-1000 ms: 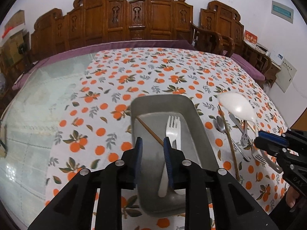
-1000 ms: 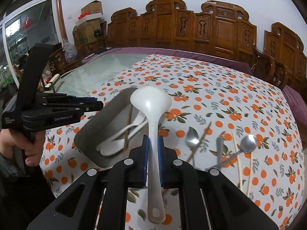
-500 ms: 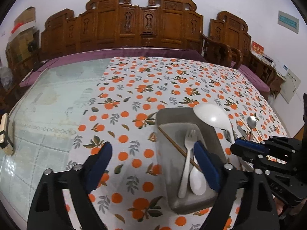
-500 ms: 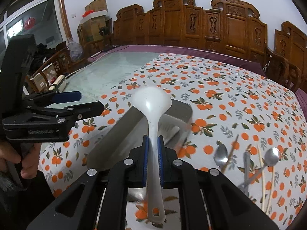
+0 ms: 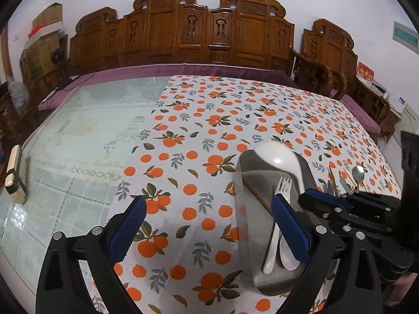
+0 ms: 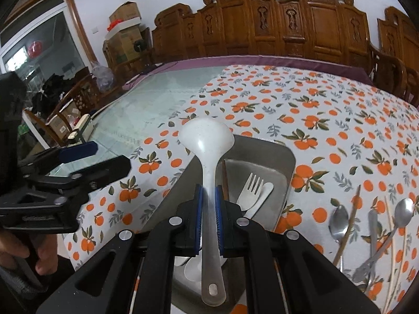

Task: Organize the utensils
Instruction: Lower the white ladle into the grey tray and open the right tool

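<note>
Carved wooden chairs line the wall behind the surface, whose left part is bare glass and whose right part lies under an orange-print cloth. Over the cloth at the left, the left gripper has its blue-padded fingers spreading wide apart with nothing between them. Just right of it sits a metal tray holding a white fork, a white spoon and a chopstick. Above the tray, the right gripper has its fingers clenched on the handle of a white ladle, the bowl hanging over the tray's far rim. Farther right, on the cloth, lie loose metal spoons and more chopsticks, still outside the tray.
</note>
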The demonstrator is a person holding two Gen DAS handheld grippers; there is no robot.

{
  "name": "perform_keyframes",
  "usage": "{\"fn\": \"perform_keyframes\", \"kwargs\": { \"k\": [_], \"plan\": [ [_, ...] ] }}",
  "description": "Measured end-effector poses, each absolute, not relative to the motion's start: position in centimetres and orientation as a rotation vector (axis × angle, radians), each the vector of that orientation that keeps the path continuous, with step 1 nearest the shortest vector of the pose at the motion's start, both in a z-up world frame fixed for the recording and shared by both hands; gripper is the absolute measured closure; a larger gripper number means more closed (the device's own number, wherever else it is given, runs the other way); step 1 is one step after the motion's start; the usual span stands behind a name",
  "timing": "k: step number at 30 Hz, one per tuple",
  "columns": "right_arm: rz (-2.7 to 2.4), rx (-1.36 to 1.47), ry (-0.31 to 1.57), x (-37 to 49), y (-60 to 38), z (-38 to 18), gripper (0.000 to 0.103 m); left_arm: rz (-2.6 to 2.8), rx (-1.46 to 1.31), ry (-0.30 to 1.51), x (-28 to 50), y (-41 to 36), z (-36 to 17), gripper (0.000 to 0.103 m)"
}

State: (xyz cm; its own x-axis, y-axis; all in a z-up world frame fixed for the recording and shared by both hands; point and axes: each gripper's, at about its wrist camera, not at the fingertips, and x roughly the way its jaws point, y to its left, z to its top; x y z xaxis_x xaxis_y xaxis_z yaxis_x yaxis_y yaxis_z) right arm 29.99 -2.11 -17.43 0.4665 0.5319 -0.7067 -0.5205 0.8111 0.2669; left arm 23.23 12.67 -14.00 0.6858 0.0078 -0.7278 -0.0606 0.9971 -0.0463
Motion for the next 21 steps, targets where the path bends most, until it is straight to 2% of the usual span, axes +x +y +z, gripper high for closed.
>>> {"fn": "perform_keyframes", "kwargs": {
  "k": [11,21],
  "plan": [
    [0.604,0.024,0.942,30.3,-1.4,-20.3,0.09,0.055,-0.085,0.795,23.2,13.1,-13.7,0.011],
    [0.632,0.011,0.859,29.5,-5.9,-17.8,0.089,0.035,-0.087,0.788,23.2,11.8,-13.7,0.011]
  ]
}}
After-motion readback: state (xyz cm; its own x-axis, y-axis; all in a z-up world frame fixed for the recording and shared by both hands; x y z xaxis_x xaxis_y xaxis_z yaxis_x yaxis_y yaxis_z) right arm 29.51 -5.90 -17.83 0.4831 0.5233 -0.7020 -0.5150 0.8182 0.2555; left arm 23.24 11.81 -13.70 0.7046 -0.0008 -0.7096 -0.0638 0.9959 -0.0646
